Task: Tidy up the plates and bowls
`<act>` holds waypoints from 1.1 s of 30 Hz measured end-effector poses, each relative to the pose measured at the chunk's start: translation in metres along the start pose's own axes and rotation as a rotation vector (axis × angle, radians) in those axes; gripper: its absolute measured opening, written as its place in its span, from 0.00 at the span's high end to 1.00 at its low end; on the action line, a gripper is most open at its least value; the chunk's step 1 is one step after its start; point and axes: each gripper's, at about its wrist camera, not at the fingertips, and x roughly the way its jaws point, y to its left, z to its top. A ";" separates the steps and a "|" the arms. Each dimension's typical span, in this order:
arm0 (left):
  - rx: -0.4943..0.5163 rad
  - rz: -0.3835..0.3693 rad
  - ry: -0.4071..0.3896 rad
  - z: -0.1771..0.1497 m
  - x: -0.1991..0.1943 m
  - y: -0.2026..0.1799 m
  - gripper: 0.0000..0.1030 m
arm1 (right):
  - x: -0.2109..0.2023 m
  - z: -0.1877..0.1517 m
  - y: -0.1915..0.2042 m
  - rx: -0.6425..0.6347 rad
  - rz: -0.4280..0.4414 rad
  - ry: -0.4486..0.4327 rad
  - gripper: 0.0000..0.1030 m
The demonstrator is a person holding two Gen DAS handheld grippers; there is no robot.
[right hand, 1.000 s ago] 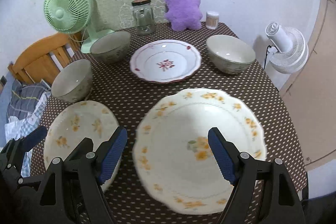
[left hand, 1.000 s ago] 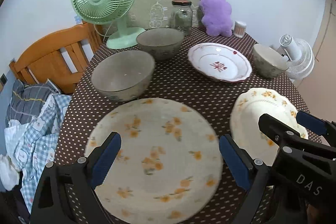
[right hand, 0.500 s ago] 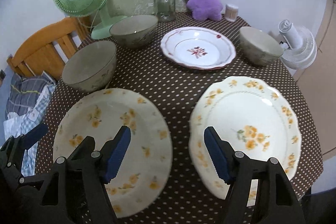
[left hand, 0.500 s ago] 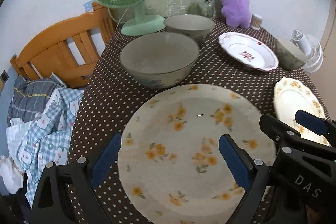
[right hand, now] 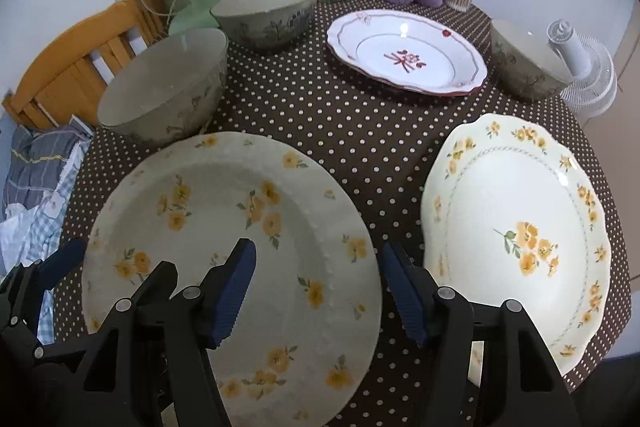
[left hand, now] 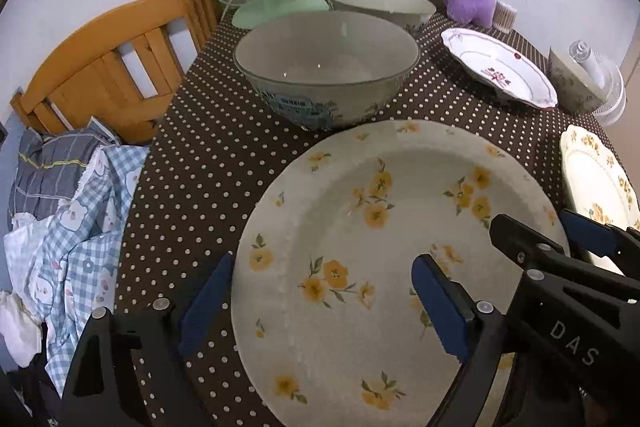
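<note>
Soft, even indoor light, a touch dim and greenish. Glare specks glint on the red-patterned plate (right hand: 406, 55) at one o'clock in the right wrist view and inside the near bowl (left hand: 326, 67) at twelve in the left. Shadows stay faint. Both views are sharp now; heavy fisheye bending curves the counter (right hand: 352, 131), and black vignette fills every corner.

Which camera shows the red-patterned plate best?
The right wrist view: the red-patterned plate sits near the middle, its whole rim and red centre motif clear. The left wrist view shows it small, foreshortened and off toward the right edge.
</note>
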 end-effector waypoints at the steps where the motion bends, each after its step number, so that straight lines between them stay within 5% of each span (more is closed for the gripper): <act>1: -0.001 -0.003 0.006 0.000 0.002 0.001 0.13 | 0.003 0.000 0.001 0.002 -0.001 0.007 0.34; 15: 0.015 -0.037 0.028 0.000 0.012 0.005 0.15 | 0.021 0.001 0.003 0.015 -0.027 0.057 0.34; 33: -0.005 -0.038 0.013 0.000 -0.027 -0.009 0.17 | -0.017 0.002 -0.013 0.015 -0.005 0.040 0.34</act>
